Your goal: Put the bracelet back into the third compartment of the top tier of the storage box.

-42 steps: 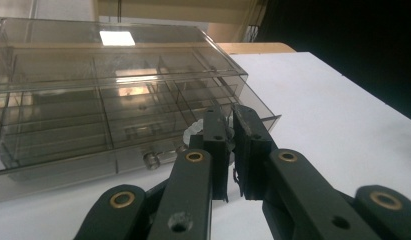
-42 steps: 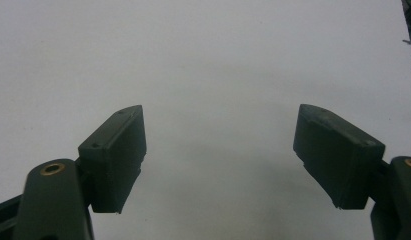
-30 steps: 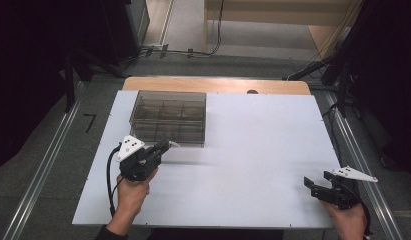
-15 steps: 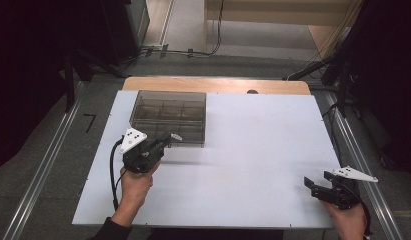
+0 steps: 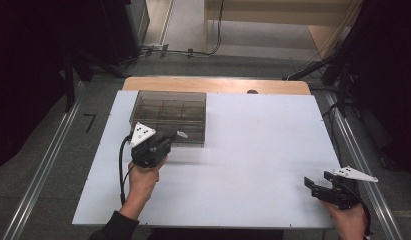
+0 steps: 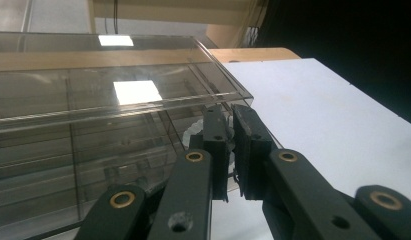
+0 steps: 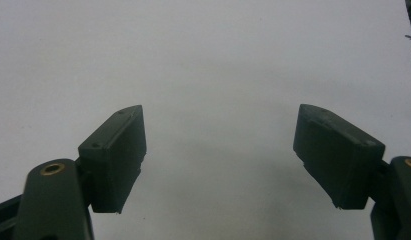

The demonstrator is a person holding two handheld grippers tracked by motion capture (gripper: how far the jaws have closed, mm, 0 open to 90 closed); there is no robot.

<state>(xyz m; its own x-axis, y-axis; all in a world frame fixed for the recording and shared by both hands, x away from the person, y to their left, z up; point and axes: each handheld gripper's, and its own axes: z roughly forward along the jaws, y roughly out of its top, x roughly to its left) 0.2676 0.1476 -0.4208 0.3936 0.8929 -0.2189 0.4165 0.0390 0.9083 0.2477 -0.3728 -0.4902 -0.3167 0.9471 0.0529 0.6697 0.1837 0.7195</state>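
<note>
left gripper (image 5: 174, 135) pinches a small white piece (image 5: 181, 133) at the near wall of the clear divided box (image 5: 168, 107) just ahead; lift it over the rim before releasing; right gripper (image 5: 318, 182), far right, sits wide apart

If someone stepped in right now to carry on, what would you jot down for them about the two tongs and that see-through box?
Left tongs: jaws nearly shut on a small pale thing, too small to identify, held at the near edge of the clear smoky plastic compartment box.
Right tongs: jaws wide open, holding nothing, low over the bare white table board at its near right corner.
Box: sits at the far left of the board, with its clear lid above the dividers.
Done: the pale thing is gripped and brought to the box.
Left: probably placing it in a compartment; which one, I cannot tell.
</note>
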